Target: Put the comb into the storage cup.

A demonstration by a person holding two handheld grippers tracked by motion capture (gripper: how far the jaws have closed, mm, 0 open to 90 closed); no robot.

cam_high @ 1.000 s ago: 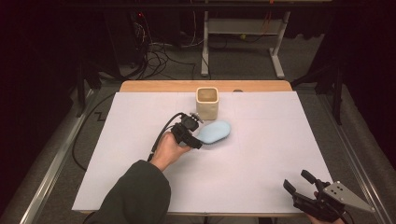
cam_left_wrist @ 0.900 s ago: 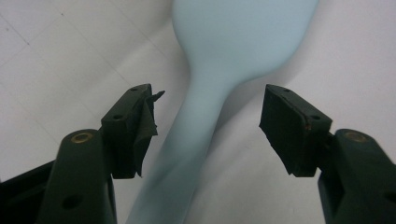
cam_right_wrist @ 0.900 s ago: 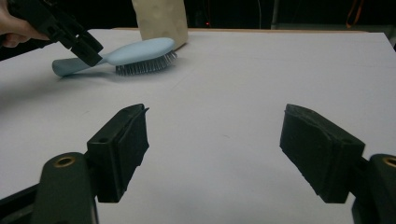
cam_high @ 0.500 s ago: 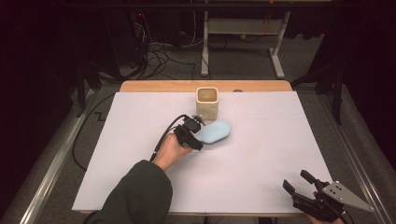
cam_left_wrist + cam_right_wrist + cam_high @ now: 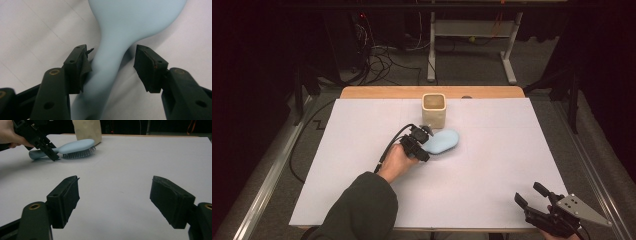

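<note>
As jaws narrowed since before, left gripper (image 5: 111, 67) straddling hairbrush (image 5: 125, 32) handle

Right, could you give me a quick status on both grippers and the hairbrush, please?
Left gripper just been closing around hairbrush handle, one pad touching, other apart. Right gripper open, idle at near corner. Cup close behind brush head.

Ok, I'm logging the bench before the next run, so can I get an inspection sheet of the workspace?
Surface: white sheet over a wooden table.
Job's things: light blue plastic hairbrush lying bristles down; cream square cup upright behind it.
Clutter: nothing seen.
Grippers: left gripper astride the brush handle, just been closing, one finger touching, the other apart; right gripper open, idle.
Cables: black cable trails from the left gripper.
Surroundings: dark floor, cables, metal frame.
</note>
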